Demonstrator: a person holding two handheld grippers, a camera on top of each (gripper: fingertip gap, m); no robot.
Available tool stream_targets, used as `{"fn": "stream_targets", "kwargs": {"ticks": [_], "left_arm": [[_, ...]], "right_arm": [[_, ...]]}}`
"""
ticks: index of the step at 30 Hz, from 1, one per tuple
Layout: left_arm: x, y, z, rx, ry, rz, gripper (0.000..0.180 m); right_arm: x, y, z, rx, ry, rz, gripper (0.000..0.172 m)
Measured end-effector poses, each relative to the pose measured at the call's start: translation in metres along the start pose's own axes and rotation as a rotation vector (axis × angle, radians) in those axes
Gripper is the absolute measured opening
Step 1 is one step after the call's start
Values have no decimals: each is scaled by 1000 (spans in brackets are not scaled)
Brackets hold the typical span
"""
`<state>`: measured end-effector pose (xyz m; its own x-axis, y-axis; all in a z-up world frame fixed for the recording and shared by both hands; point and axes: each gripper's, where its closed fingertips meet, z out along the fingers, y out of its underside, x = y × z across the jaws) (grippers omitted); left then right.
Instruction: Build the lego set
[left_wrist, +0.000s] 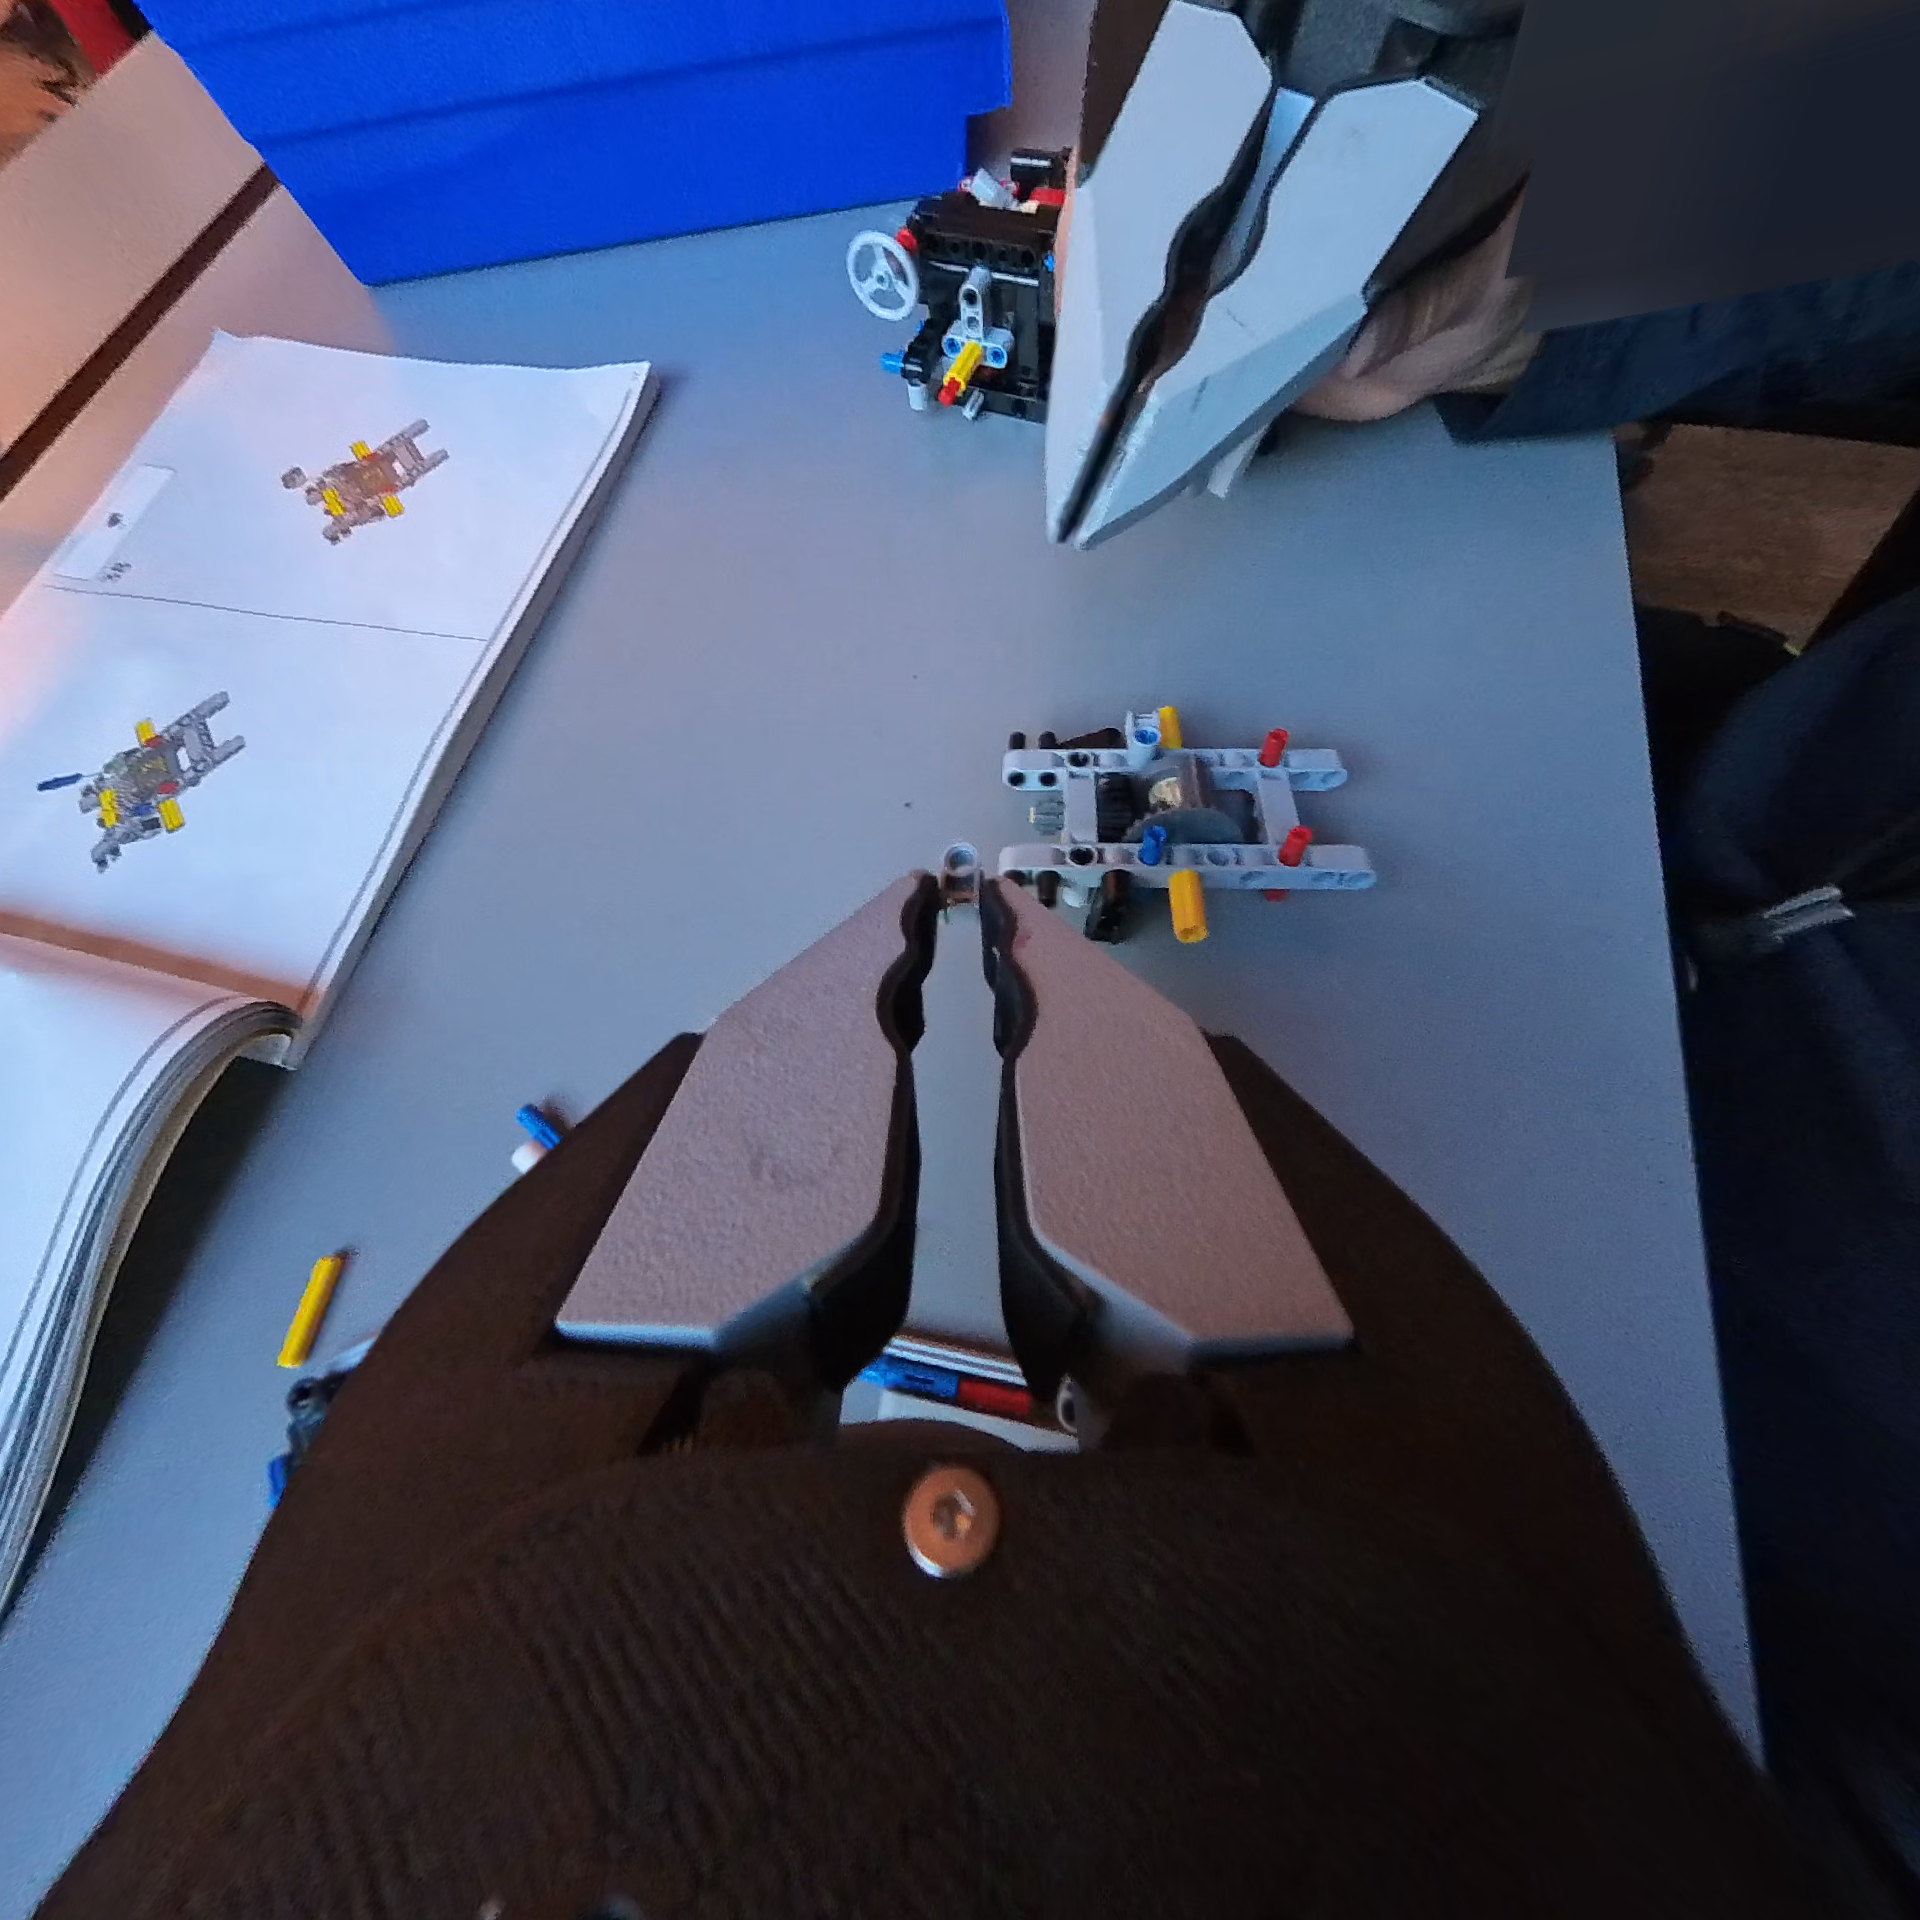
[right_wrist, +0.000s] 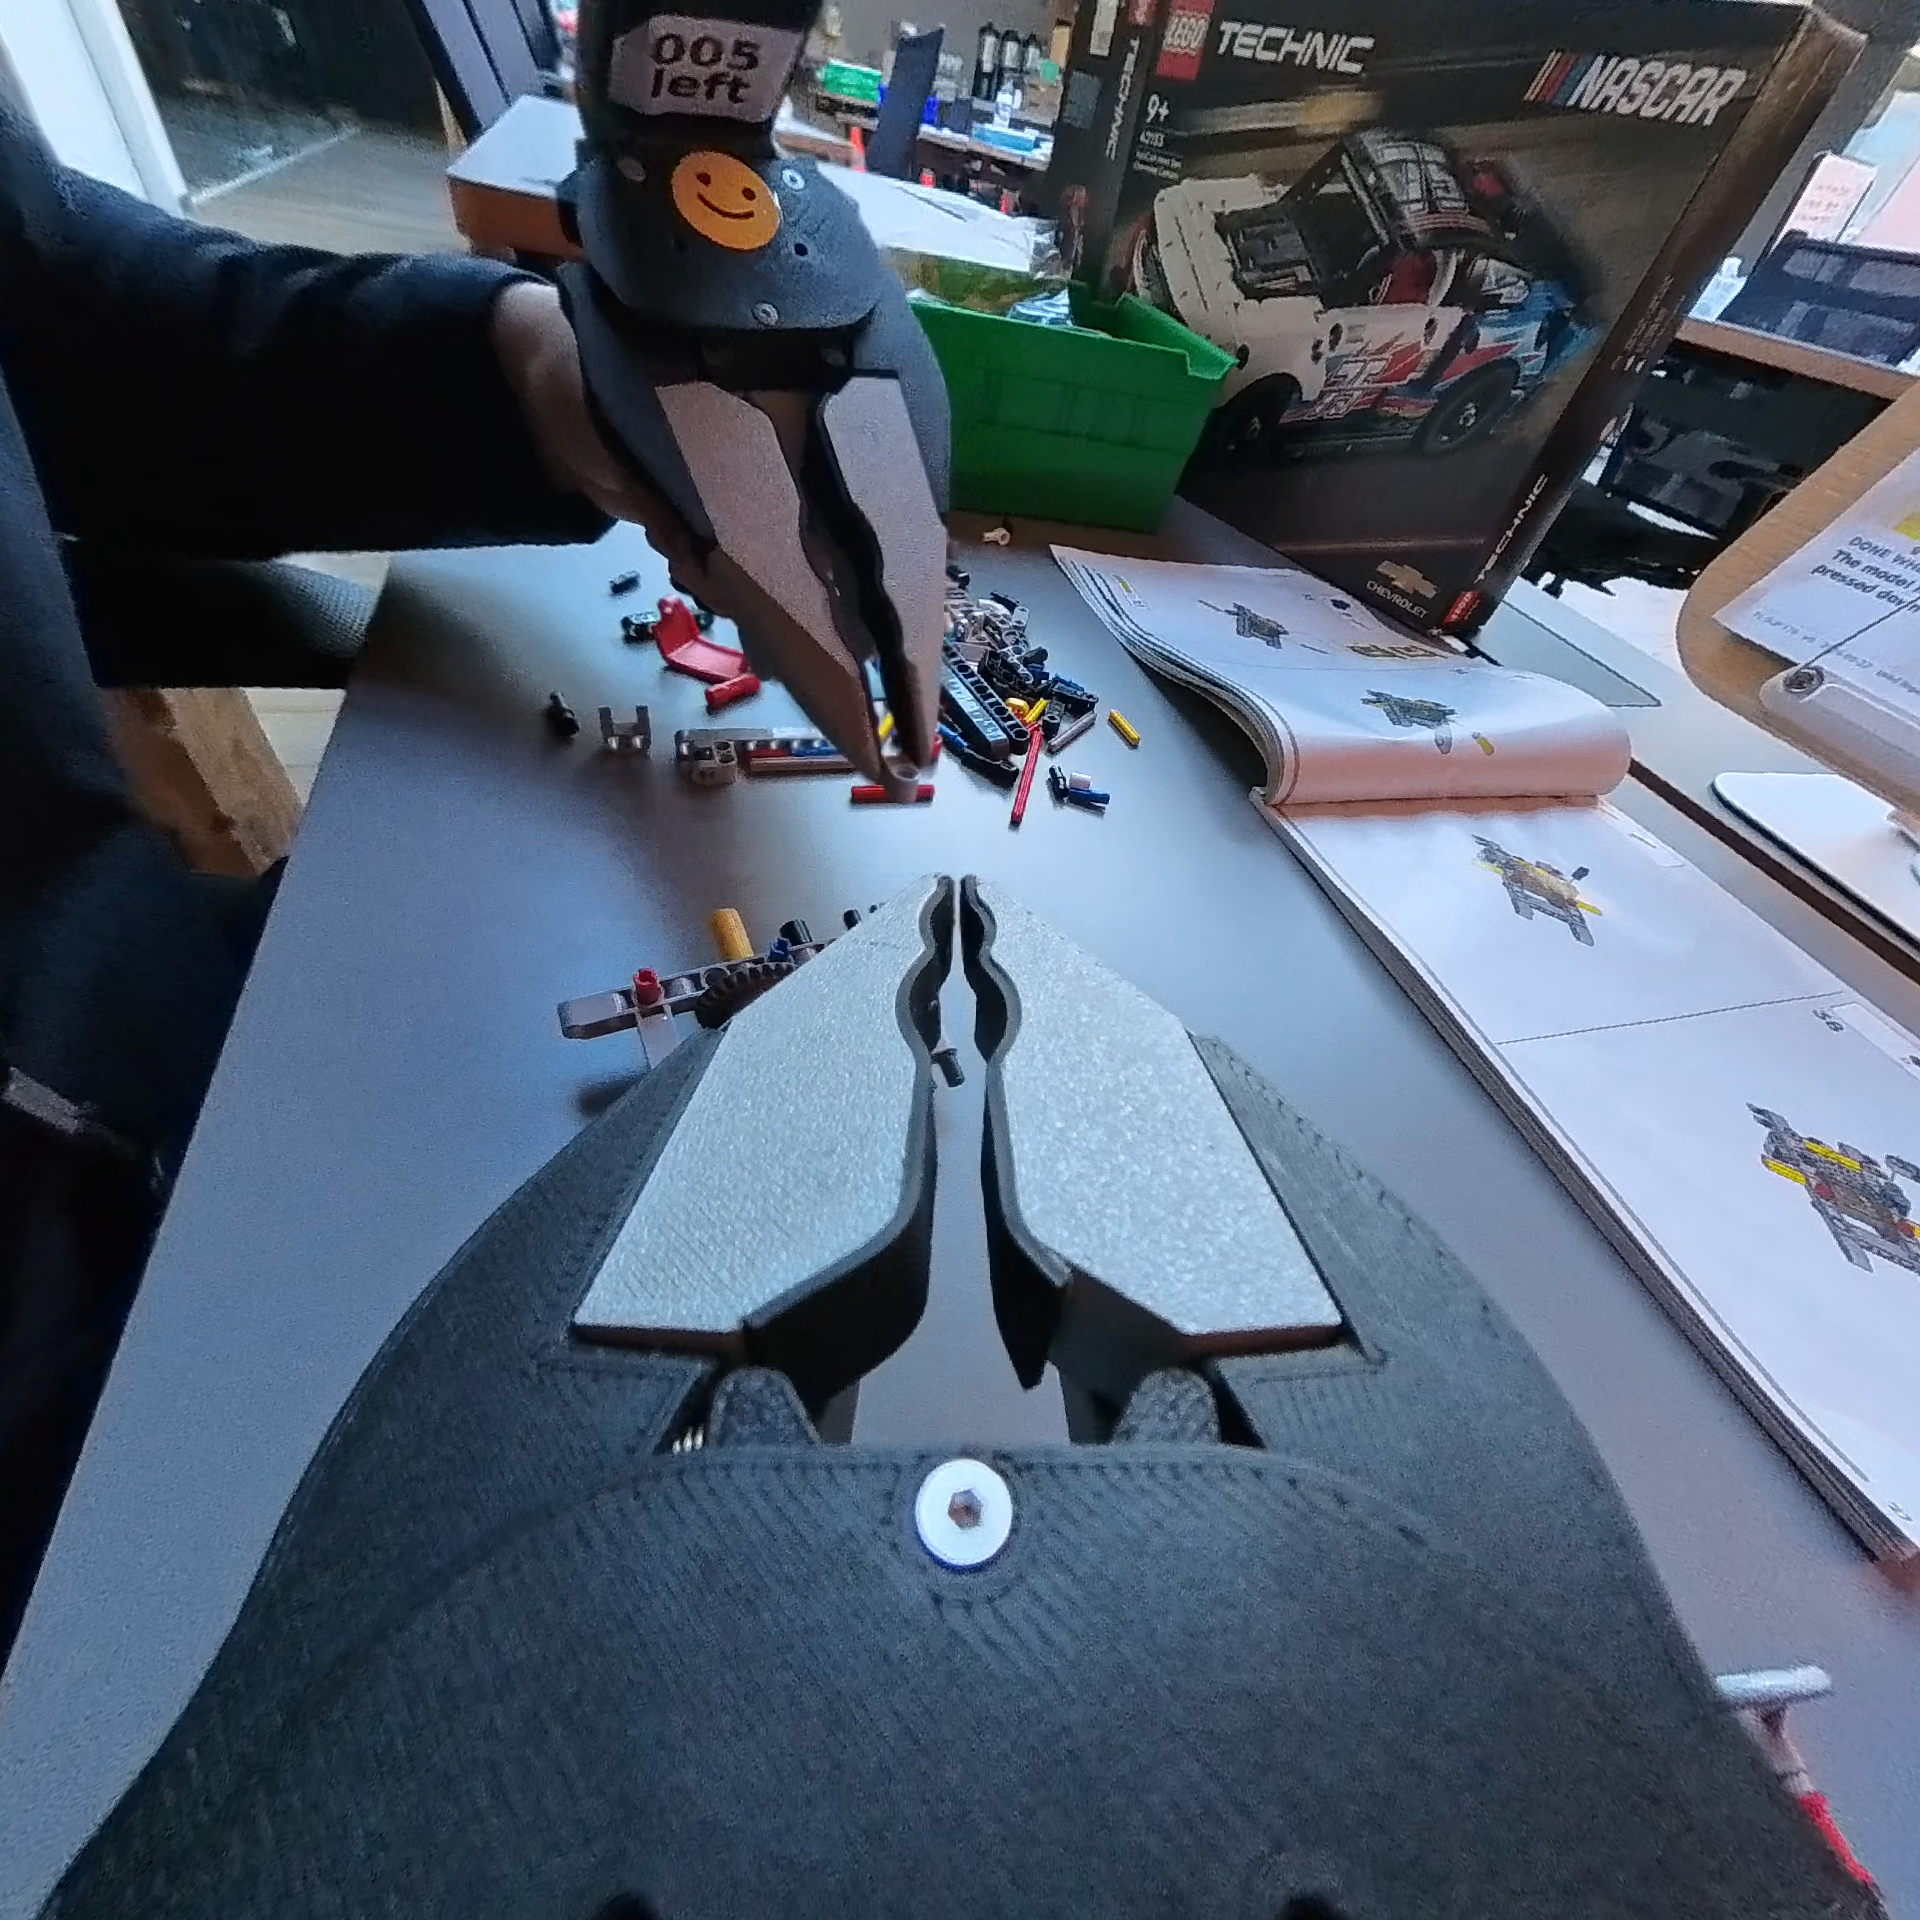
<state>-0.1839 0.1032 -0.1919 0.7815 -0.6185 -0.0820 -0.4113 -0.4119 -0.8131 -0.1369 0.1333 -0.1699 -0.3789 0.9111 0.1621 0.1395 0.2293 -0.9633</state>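
My left gripper (left_wrist: 961, 896) is shut on a small grey tube-shaped connector (left_wrist: 960, 864) and holds it just left of the grey beam frame with gears and red, blue and yellow pins (left_wrist: 1184, 821) on the table. In the right wrist view the left gripper (right_wrist: 896, 764) points down with the connector (right_wrist: 902, 777) at its tips. My right gripper (right_wrist: 956, 885) is shut with nothing at its tips. It also shows in the left wrist view (left_wrist: 1075, 535), hanging above the table beyond the frame. The frame (right_wrist: 665, 1003) lies partly hidden behind its left finger.
A black sub-assembly with a white wheel (left_wrist: 966, 301) stands at the back by a blue bin (left_wrist: 582, 114). An open instruction booklet (left_wrist: 260, 675) lies on the left. Loose parts (right_wrist: 997, 686), a red axle (right_wrist: 891, 795), a green bin (right_wrist: 1070, 416) and the set's box (right_wrist: 1403, 312) lie beyond. My right fingertips sit around 7 cm from my left ones.
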Motion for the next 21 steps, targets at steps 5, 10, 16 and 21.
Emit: {"fn": "stream_targets", "kwargs": {"ticks": [5,10,16,21], "left_arm": [[13,8,2,-47,5,21,6],[25,6,4,-67,15,40,5],[38,6,13,-103,35,44,5],[44,3,19,-110,43,29,5]], "right_arm": [[-9,4,2,-34,-35,-27,0],[-20,11,4,-89,-114,14,1],[-30,18,7,-150,-165,4,1],[-37,24,13,-203,-195,-10,3]]}}
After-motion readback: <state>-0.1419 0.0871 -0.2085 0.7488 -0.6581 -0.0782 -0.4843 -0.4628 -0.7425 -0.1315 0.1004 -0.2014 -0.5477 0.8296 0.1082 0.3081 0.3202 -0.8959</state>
